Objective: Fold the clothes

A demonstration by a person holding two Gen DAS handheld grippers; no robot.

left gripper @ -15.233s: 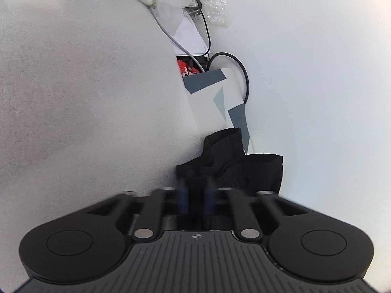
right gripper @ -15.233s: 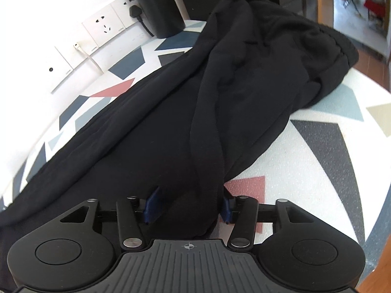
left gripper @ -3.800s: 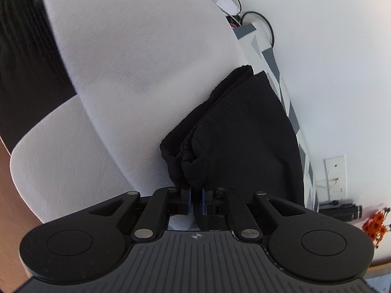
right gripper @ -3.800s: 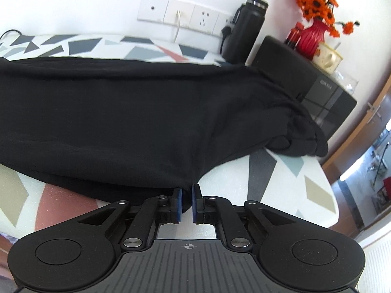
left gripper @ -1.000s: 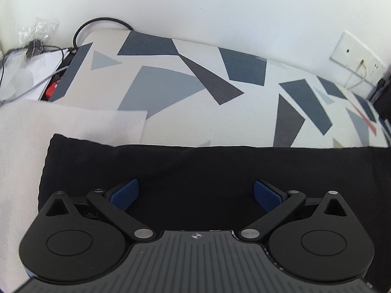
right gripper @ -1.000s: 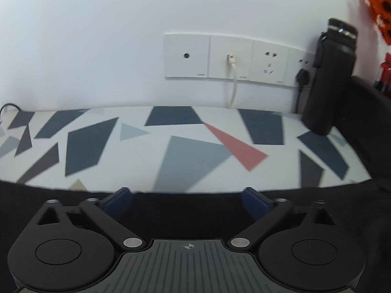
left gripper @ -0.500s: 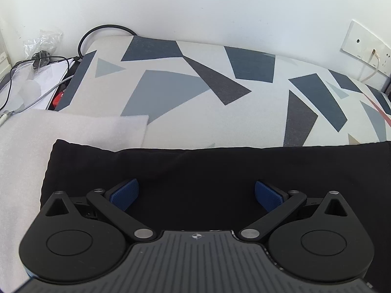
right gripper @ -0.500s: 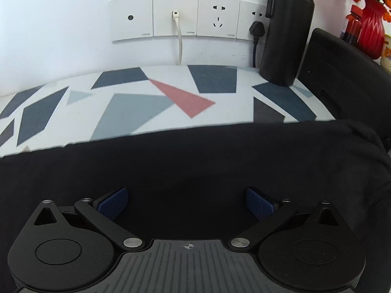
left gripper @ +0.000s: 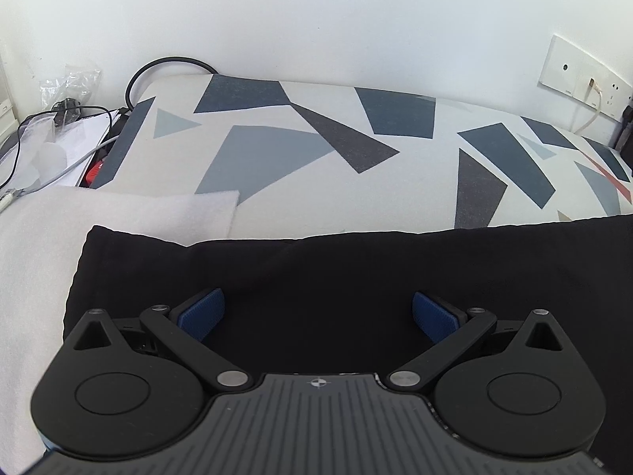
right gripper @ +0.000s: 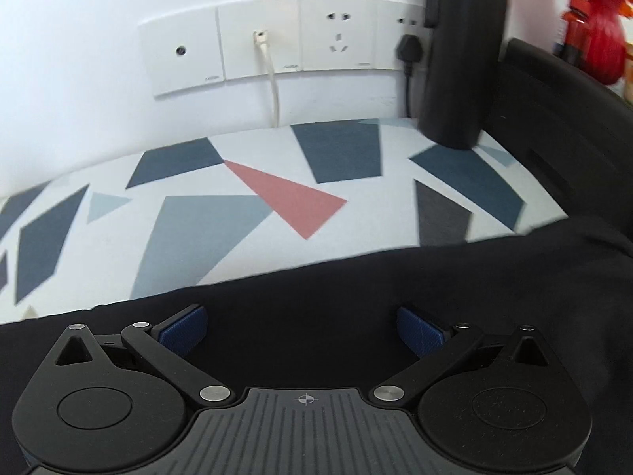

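At far left, a white foam sheet [left gripper: 118, 217] under the near corner of the black garment [left gripper: 356, 273]. Spread flat as a long band across the patterned table [left gripper: 316, 166], far edge straight and even, left end squared off; looks like a lengthwise fold already laid down, with crosswise folds into a compact stack probably left. Right end of the garment [right gripper: 435, 289] lumpier near the black box [right gripper: 554, 118], likely in need of smoothing.

Left hand-held gripper [left gripper: 318, 308]: blue pads spread wide, hovering just over the cloth, pinching nothing. Right hand-held gripper [right gripper: 302, 326]: likewise spread wide above the cloth, empty.

Against 3.8 s ago: both then pressed together on bunched fabric, garment partly lifted; now released and lying flat. Against 0.5 s ago: left view almost the same; right view swung leftward and closer to the wall sockets [right gripper: 277, 47], black bottle [right gripper: 463, 51] now at upper right, with motion blur.
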